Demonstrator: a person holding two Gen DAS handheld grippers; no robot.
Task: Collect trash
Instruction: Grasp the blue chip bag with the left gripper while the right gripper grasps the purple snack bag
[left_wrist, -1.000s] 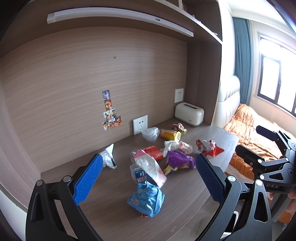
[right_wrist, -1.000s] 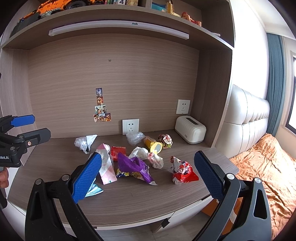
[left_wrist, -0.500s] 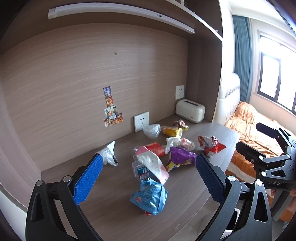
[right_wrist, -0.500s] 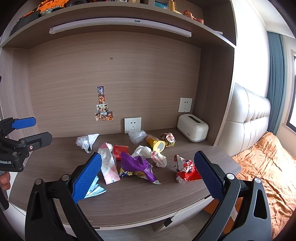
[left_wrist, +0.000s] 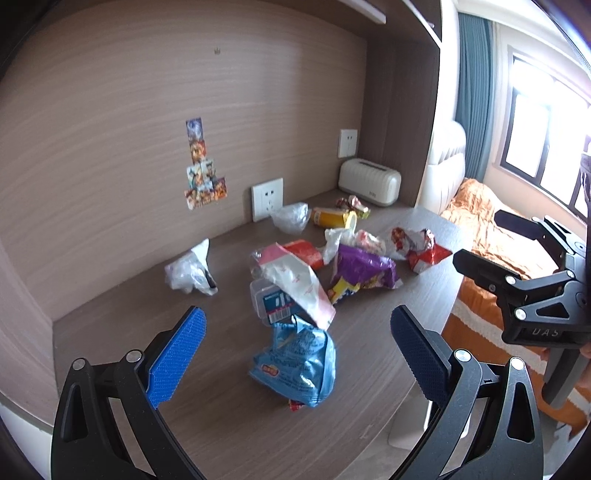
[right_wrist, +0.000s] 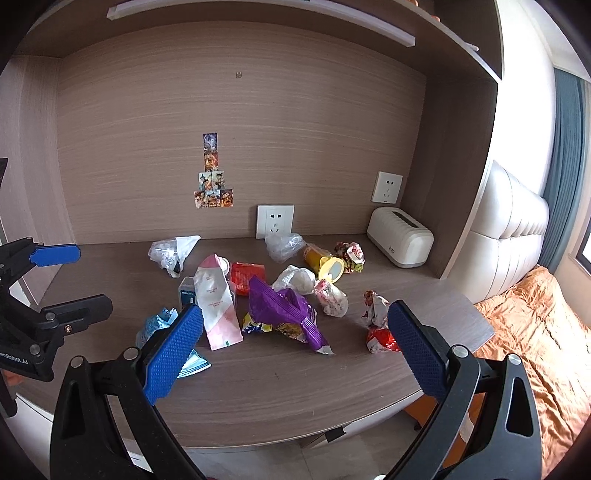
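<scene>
The left gripper (left_wrist: 295, 339) hangs above the desk (left_wrist: 229, 417) with jaws spread wide and nothing between them; a crumpled blue wrapper (left_wrist: 297, 363) lies just beyond the gap. Its camera alone shows that wrapper whole, and a small clear box (left_wrist: 271, 302) under the lower end of the pink-and-white pouch (left_wrist: 295, 280). At 3 o'clock the same view catches the right gripper (left_wrist: 517, 258) from the side, out past the desk's rounded front edge, over the orange bedding (left_wrist: 495, 229).

The right gripper (right_wrist: 295, 339) is likewise wide apart and empty. From its camera the trash spreads across the middle of the desk (right_wrist: 295, 387): a clear bag (right_wrist: 171, 253) at 10 o'clock of the heap, the pink-and-white pouch (right_wrist: 216, 306), the purple bag (right_wrist: 284, 310) in the centre, a yellow tube (right_wrist: 323, 262) at 1 o'clock, a red-and-silver wrapper (right_wrist: 376, 321) at 3 o'clock. Here the blue wrapper (right_wrist: 159, 325) is half hidden behind the left finger (right_wrist: 173, 349). Only this view shows the left gripper (right_wrist: 55, 280) at 9 o'clock, and the white box (right_wrist: 400, 242) in the back right corner with bare desk around it. A bare strip of wood runs along the front edge.
</scene>
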